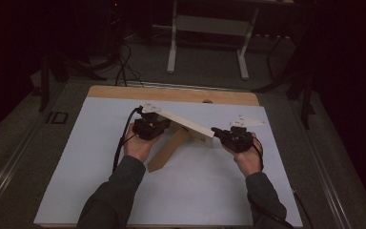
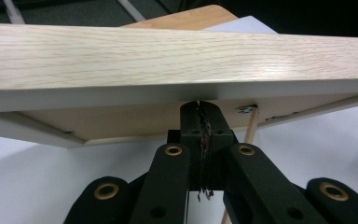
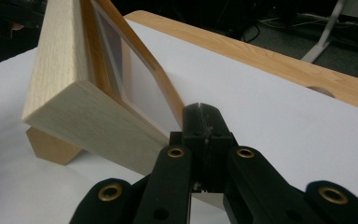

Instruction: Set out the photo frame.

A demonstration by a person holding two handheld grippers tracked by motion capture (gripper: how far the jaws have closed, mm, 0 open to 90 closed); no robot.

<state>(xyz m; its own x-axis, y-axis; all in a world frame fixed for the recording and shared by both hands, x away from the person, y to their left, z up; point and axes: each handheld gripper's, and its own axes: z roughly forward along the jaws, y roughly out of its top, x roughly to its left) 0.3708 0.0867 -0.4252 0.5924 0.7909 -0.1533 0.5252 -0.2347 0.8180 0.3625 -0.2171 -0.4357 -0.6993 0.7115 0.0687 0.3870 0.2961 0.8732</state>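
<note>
- Two black grippers are with us here: our left gripper (image 1: 158,125) sits by one end of the pale wooden picture frame with a brown back stand (image 1: 186,128), and our right gripper (image 1: 223,134) sits by the other end.
- The frame is propped at a slant on the white sheet covering the wooden worktop (image 1: 219,191), near the middle, leaning on its stand.
- We think the frame is light and stiff, because it is thin wood. The smooth edge may slip a bit. In the right gripper view a clear pane (image 3: 144,93) seems to sit inside it, so it could crack if it tips over.
- We think the best places to hold are the two wooden end edges, not the pane and not the thin stand.
- In the left gripper view our left jaws are pressed tight together, with nothing between them. Their tips are right at the underside of the frame's rim (image 2: 177,93); we cannot tell if they touch.
- In the right gripper view our right jaws are tight together too, holding nothing, with their tips just beside the frame's low corner (image 3: 121,135).
- Our left hand (image 1: 137,145) points its gripper up and away from us. Our right hand (image 1: 248,157) points its gripper sideways toward the frame.
</note>
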